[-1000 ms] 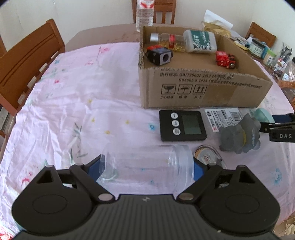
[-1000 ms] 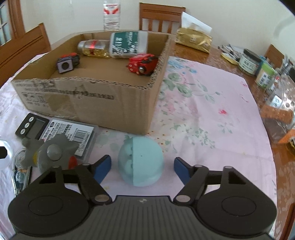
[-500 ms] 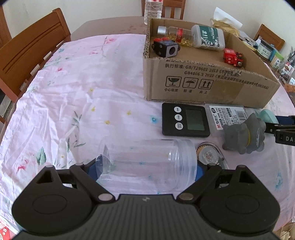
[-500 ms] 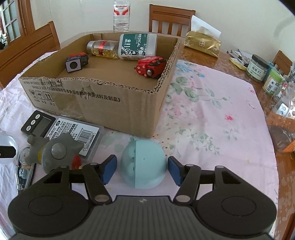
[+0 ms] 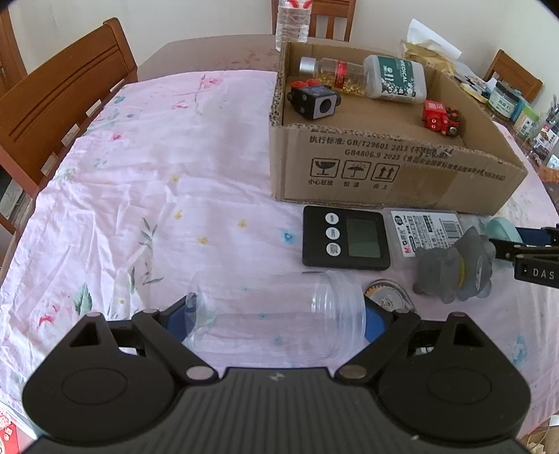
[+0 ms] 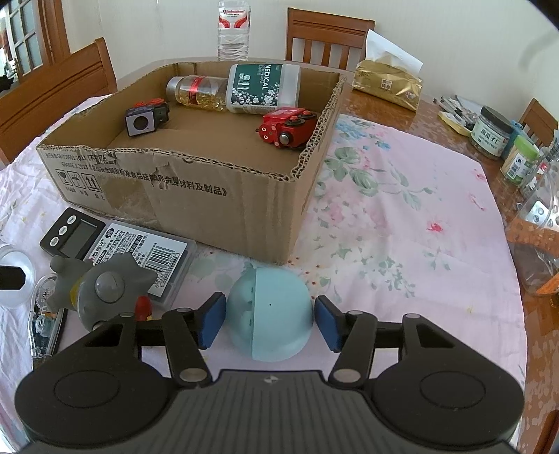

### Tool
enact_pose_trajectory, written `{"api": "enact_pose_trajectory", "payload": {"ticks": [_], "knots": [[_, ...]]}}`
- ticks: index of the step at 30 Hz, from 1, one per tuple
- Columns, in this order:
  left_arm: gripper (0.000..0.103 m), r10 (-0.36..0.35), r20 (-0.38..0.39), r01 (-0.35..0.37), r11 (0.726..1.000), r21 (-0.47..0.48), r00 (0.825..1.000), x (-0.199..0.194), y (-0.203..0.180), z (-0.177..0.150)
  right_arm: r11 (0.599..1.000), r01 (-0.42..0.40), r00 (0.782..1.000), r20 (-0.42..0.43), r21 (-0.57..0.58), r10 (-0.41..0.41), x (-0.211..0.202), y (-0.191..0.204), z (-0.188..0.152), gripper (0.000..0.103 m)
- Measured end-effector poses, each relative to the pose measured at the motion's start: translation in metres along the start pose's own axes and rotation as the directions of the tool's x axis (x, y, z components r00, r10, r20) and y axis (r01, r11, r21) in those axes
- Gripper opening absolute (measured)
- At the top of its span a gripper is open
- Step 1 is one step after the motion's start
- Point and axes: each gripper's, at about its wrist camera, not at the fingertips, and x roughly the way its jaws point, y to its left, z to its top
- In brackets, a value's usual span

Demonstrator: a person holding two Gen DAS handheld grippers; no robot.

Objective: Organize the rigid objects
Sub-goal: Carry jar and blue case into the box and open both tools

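My left gripper (image 5: 276,319) is shut on a clear plastic jar (image 5: 276,314), held sideways just above the pink tablecloth. My right gripper (image 6: 270,321) is closed against both sides of a light blue dome-shaped object (image 6: 270,312) and holds it. The cardboard box (image 5: 394,174) stands ahead, also in the right wrist view (image 6: 195,188); it holds a capsule bottle (image 6: 197,92), a white medical bottle (image 6: 263,89), a red toy (image 6: 286,127) and a black cube toy (image 6: 145,117). A black timer (image 5: 344,241), a barcode case (image 5: 424,227) and a grey figure (image 5: 457,265) lie in front of it.
A round tape-like item (image 5: 387,297) lies beside the jar. Wooden chairs (image 5: 59,101) stand at the left and far side. A water bottle (image 6: 233,31), a gold tissue pack (image 6: 386,83) and jars (image 6: 491,131) crowd the far and right table edge.
My right gripper's fingers have narrowed onto the blue dome. Both grippers have risen and the views tilt to show more of the box. The jar stays in the left grip.
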Motion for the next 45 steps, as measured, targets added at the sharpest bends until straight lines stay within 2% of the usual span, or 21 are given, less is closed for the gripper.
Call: {"api": "enact_pose_trajectory", "payload": {"ticks": [6,13,19,25,32,38,45], "knots": [[0.091,0.005,-0.021,-0.005,1.0,0.009,1.0,0.0,0.0,0.001,1.0,0.001,1.0,-0.017,0.007,0.0,0.0,0.0,0.002,0.058],[0.091,0.001,-0.047,0.003,0.997,0.081,0.999,-0.008,-0.003,0.009,1.0,-0.011,0.999,-0.043,-0.017,0.011,-0.005,0.001,0.005,0.058],[0.091,-0.021,-0.035,0.026,0.988,0.152,0.999,-0.027,-0.005,0.024,0.997,-0.014,0.999,-0.037,-0.07,0.012,-0.024,0.002,0.011,0.058],[0.091,-0.057,0.003,0.056,0.981,0.186,0.998,-0.046,-0.008,0.043,0.995,-0.049,0.999,-0.002,-0.09,0.049,-0.06,-0.005,0.031,0.058],[0.091,-0.088,0.067,0.073,0.976,0.206,0.994,-0.061,-0.01,0.068,0.989,-0.066,0.993,0.093,-0.131,0.078,-0.085,-0.001,0.071,0.058],[0.091,-0.09,0.138,0.059,0.974,0.219,0.986,-0.067,-0.011,0.091,0.984,-0.095,0.986,0.119,-0.149,0.113,-0.064,0.01,0.104,0.058],[0.091,-0.073,0.192,0.037,0.982,0.183,0.979,-0.063,-0.009,0.117,0.988,-0.096,0.994,0.036,-0.121,0.101,-0.019,0.013,0.115,0.058]]}}
